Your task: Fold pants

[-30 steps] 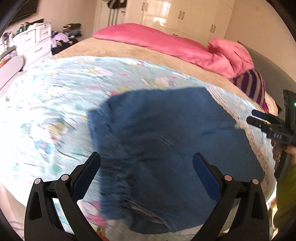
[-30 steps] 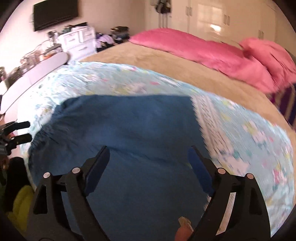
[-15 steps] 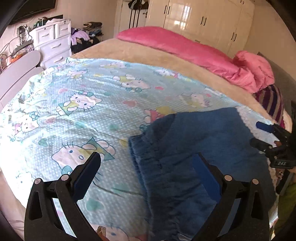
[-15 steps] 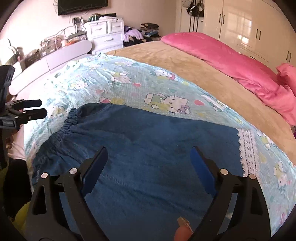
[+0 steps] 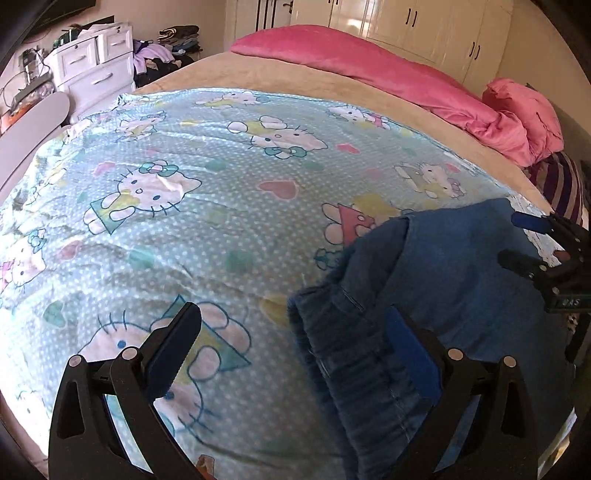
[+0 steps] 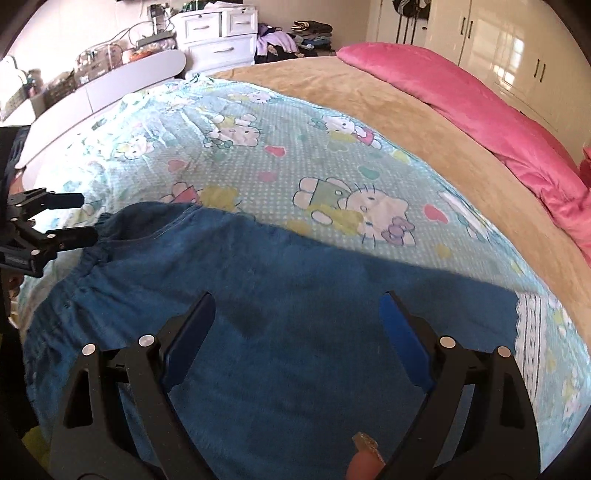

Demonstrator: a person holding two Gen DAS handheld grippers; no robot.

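Blue denim pants [image 6: 295, 314] lie folded flat on the cartoon-cat sheet [image 6: 280, 173] near the bed's front edge. Their elastic waistband [image 5: 354, 362] shows at the lower right of the left wrist view. My left gripper [image 5: 291, 339] is open and empty, hovering over the waistband's left edge and the sheet [image 5: 184, 206]. My right gripper [image 6: 295, 328] is open and empty above the middle of the pants. Each gripper shows in the other's view: the right one [image 5: 535, 243] at the right edge, the left one [image 6: 62, 218] at the left edge, beside the waistband.
A tan blanket [image 6: 388, 99] and pink pillows [image 5: 388, 77] lie further back on the bed. White drawers [image 6: 218, 37] with clutter stand at the far left, wardrobes [image 5: 424, 26] at the back. A striped cushion [image 5: 561, 181] sits at the right.
Both grippers have swung left and pulled back from the pants; the views now show more of the sheet. The pants lie still and both grippers stay open.
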